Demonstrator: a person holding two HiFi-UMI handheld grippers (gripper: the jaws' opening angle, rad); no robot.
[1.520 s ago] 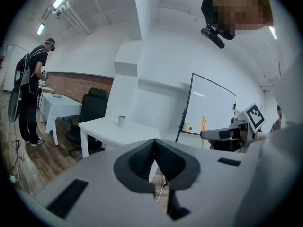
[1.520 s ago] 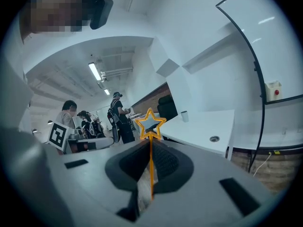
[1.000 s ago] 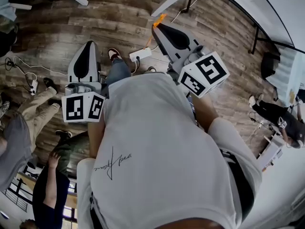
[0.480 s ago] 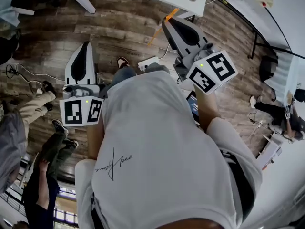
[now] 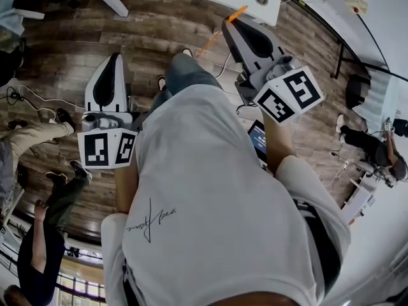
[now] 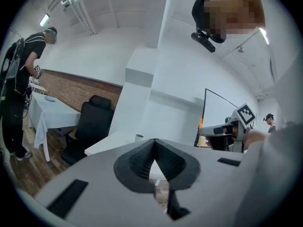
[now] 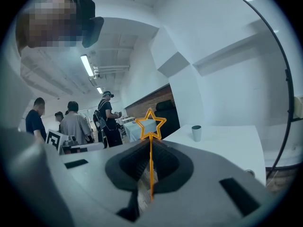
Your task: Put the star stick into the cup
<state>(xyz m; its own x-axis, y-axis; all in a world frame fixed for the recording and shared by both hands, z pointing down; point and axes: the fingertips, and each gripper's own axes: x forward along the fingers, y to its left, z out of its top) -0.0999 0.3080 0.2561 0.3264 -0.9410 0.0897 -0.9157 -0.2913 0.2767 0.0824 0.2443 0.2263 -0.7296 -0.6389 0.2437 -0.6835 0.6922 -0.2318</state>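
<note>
Right gripper view: right gripper [image 7: 150, 142], held forward, clenches star stick [image 7: 151, 164] upright; left gripper [image 6: 155, 143] jaws together.

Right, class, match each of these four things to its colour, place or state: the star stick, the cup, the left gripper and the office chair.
Things:
1. star stick
2. cup
3. left gripper
4. office chair

Descriptions:
A. black
B. standing upright on the white table
C. jaws together, nothing between them
D. orange, clamped in the right gripper

Pairs: 1-D, 2-B, 3-C, 4-A
</note>
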